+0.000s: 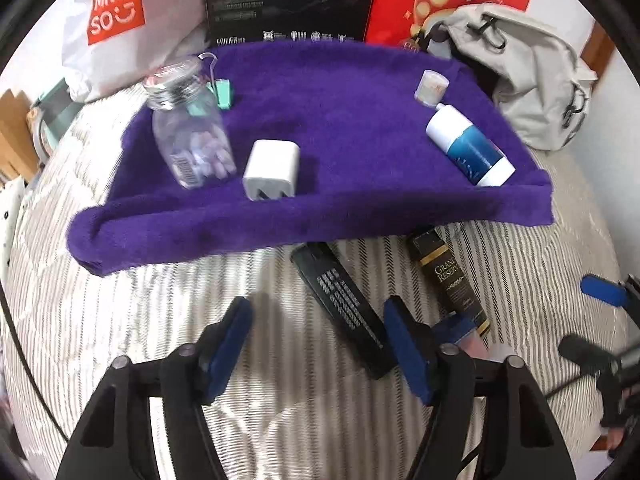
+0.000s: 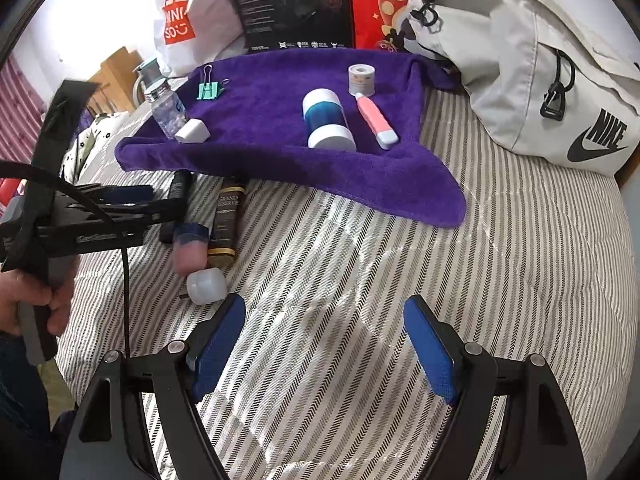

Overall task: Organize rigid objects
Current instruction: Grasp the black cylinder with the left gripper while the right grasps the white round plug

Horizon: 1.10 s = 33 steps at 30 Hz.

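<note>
**Both grippers open over the striped bed**

Left wrist view: the left gripper point(image 1: 318, 342) spreads wide, empty, beside a black remote point(image 1: 344, 308) lying just off the purple towel's point(image 1: 320, 208) front edge. A white charger point(image 1: 272, 170) sits near that edge.

Right wrist view: the right gripper point(image 2: 324, 344) gapes wide, empty, over the bedcover point(image 2: 500, 280); a blue-and-white bottle point(image 2: 326, 120) lies mid-towel
</note>
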Available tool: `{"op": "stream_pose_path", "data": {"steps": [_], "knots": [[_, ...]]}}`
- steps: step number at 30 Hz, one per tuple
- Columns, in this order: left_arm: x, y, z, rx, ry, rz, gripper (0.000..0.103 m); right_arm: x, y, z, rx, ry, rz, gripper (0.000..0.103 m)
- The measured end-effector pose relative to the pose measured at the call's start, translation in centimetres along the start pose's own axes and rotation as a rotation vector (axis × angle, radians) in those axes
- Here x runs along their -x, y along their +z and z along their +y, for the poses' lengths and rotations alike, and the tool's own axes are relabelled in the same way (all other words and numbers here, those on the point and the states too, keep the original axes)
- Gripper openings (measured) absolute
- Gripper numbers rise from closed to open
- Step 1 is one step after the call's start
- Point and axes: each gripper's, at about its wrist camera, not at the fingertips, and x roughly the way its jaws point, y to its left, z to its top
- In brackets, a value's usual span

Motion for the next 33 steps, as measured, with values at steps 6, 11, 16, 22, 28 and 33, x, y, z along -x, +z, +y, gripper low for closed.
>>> {"op": "stream_pose_path", "data": {"steps": [6,11,16,22,28,33], "knots": [[0.5,-0.4,1.3,0.001,0.021,-0.020,0.069,-0.2,0.1,0.4,0.007,0.003,0.001,0.081],[0.0,-0.2,-0.2,-0.022,0.016,-0.020,0.048,-0.3,0.5,0.9,-0.004,0.018,-0.012,0.081],[0.2,-0.2,-1.5,-0.075,0.012,-0.041,0.027,-0.6,0.8,1.9,-0.014,0.052,-0.024,0.081],[0.7,-0.5,0.0,-0.076,0.007,-0.043,0.022,-1.6,0.4,4.3,0.039,0.091,-0.007,0.081],[0.8,-0.6,2.8,-0.019,-0.025,-0.038,0.022,-3.1,-0.2,6.1,0.096,0.097,0.000,0.081],[0.7,-0.6,2.8,-0.022,-0.031,-0.046,0.022,-3.6,-1.2,7.4,0.147,0.023,-0.056,0.080]]}}
